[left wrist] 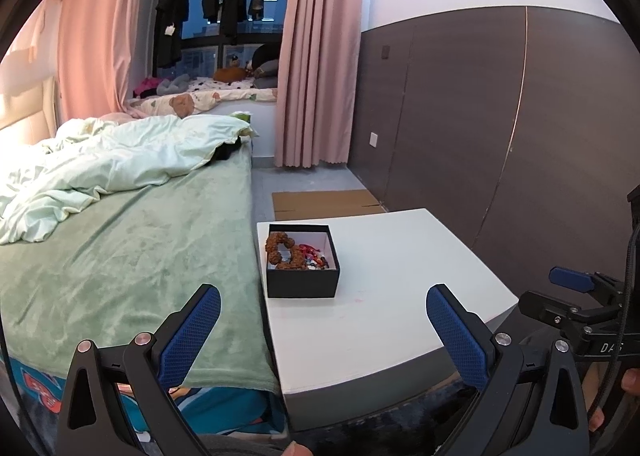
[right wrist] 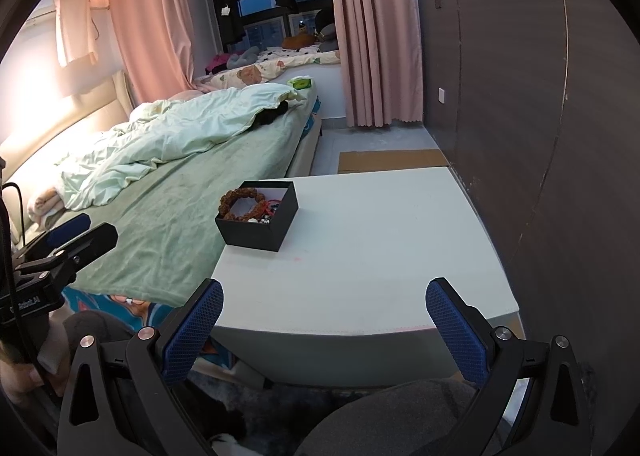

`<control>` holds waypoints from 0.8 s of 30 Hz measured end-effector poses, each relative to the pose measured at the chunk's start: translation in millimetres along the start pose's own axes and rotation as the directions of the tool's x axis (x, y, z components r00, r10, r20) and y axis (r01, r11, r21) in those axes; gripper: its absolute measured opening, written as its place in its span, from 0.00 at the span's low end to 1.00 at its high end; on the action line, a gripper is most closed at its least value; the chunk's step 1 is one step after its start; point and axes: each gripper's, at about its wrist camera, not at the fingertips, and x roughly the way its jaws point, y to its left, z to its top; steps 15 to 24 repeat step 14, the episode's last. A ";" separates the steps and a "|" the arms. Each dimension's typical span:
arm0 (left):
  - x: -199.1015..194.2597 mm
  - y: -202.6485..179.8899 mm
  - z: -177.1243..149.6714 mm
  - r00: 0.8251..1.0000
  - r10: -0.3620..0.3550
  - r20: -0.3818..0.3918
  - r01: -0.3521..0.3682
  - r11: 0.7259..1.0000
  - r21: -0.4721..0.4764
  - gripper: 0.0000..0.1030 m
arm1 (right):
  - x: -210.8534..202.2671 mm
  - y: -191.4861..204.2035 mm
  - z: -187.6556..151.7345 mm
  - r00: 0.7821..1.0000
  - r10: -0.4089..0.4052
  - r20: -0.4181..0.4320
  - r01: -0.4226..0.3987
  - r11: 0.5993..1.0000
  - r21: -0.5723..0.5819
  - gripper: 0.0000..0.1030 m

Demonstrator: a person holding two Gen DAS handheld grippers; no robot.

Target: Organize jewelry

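Observation:
A black open box point(left wrist: 302, 283) point(right wrist: 256, 234) stands on the white table point(left wrist: 384, 320) point(right wrist: 360, 256) near its left edge. Inside lie a brown beaded bracelet point(left wrist: 280, 250) point(right wrist: 242, 201) and small red and mixed jewelry point(left wrist: 314, 256) point(right wrist: 272, 209). My left gripper point(left wrist: 323, 298) is open and empty, held short of the box over the table's near left part. My right gripper point(right wrist: 324, 296) is open and empty above the table's near edge. The right gripper also shows at the right edge of the left wrist view point(left wrist: 576, 284), and the left gripper at the left of the right wrist view point(right wrist: 76, 234).
A bed with a green blanket point(left wrist: 120, 256) point(right wrist: 172, 207) touches the table's left side. A dark panelled wall point(left wrist: 500, 127) point(right wrist: 540, 115) runs along the right. Flat cardboard point(left wrist: 324, 201) point(right wrist: 392, 159) lies on the floor behind the table. Pink curtains point(left wrist: 316, 55) hang beyond.

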 end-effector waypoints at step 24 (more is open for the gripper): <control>2.4 7.4 -0.9 1.000 0.018 -0.011 -0.018 1.000 -0.012 1.00 | 0.4 -5.5 -1.2 1.000 -0.019 -0.002 0.019 1.000 0.011 0.99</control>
